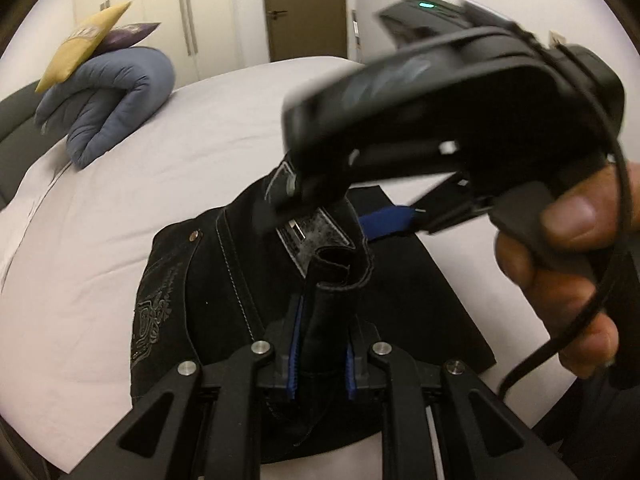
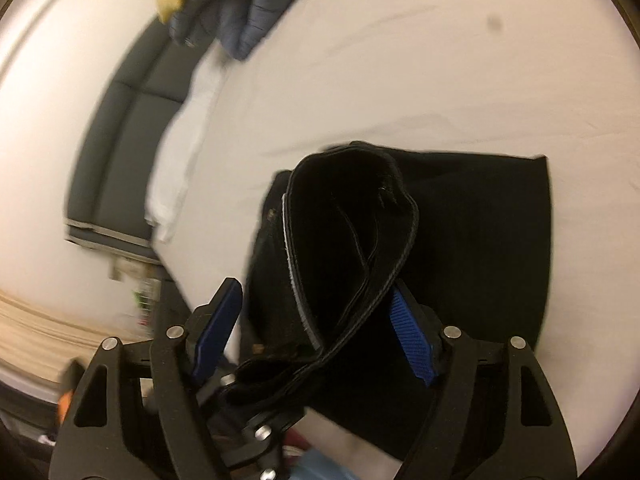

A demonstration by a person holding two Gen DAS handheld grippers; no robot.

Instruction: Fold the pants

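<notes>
Now the left gripper (image 1: 322,354) pinches the black pants' (image 1: 224,280) waistband above the bed (image 1: 180,140); the right gripper (image 2: 316,336) stands spread around it — close squarely, carry both corners level.

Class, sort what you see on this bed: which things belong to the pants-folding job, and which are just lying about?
Job in hand:
- black pants
- left hand-held gripper, clamped on a fold of the pants
- right hand-held gripper, jaws apart around the waistband

Lying about:
- rolled blue duvet
- yellow pillow
- purple pillow
</notes>
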